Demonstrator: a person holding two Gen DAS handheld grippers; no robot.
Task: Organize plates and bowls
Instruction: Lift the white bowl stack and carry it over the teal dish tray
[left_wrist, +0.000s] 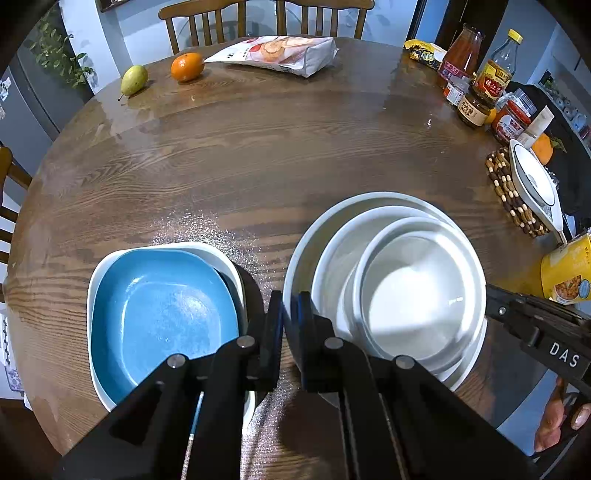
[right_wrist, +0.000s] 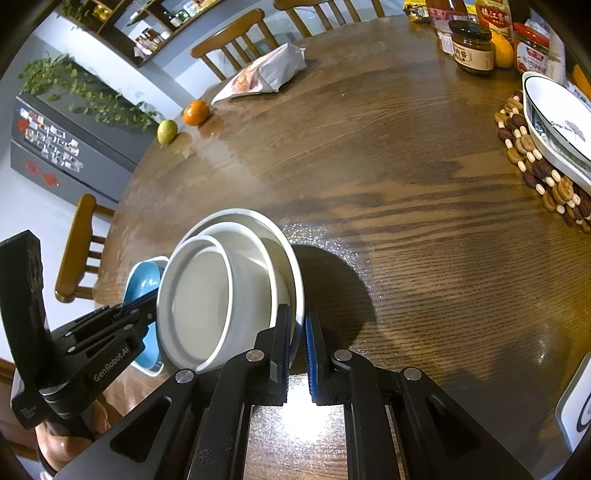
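1. The left tool (left_wrist: 290, 325) pinches the near-left rim of the stacked white bowls (left_wrist: 406, 295) on the bench (left_wrist: 258, 155).
2. The right tool (right_wrist: 297, 343) clamps, it seems, their opposite rim.
3. A blue plate (left_wrist: 162, 314) lies just left of the bowls.

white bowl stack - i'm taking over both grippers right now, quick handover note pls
Left gripper: shut on the near-left rim of the outer white bowl.
Right gripper: shut on the same bowl's opposite rim. The stack looks tipped in the right wrist view.
Things: two smaller white bowls are nested inside the outer one. To their left, a blue plate sits in a white dish. A patterned dish rests on the beaded trivet at the table's right edge.
Done: bowls nested, blue plate stacked.
Left: set the bowl stack down; the patterned dish possibly remains to be sorted.
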